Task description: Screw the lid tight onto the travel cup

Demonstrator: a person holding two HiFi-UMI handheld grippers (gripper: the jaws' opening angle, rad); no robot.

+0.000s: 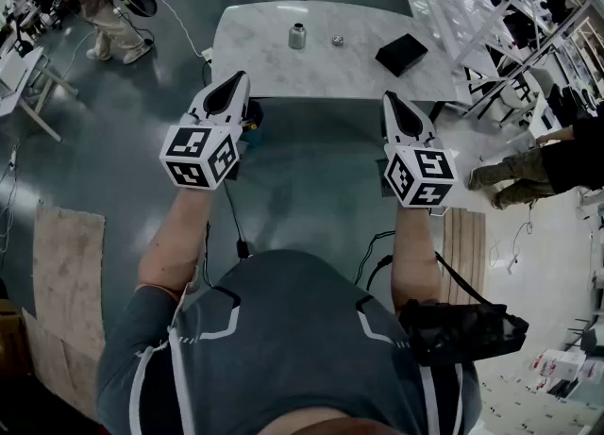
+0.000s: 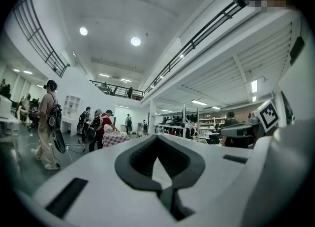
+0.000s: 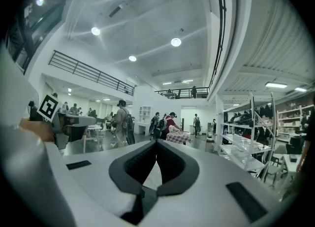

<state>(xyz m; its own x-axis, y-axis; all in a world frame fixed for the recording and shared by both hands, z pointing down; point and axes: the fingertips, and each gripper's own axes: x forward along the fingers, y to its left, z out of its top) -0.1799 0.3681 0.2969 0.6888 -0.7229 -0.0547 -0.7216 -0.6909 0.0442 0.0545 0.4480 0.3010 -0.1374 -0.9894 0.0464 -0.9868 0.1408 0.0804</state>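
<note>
**Stance before first contact.** The left gripper and right gripper were at mid-frame, pointing level. Each had its jaws closed together with nothing between them. The travel cup stood upright at the upper centre of the head view on the marble table. A small object, probably the lid, lay near its right, apart from it. The approach appeared to be the step in hand. The next move would call for opening both jaws and reaching up-frame to steady the cup and take the lid.
</note>
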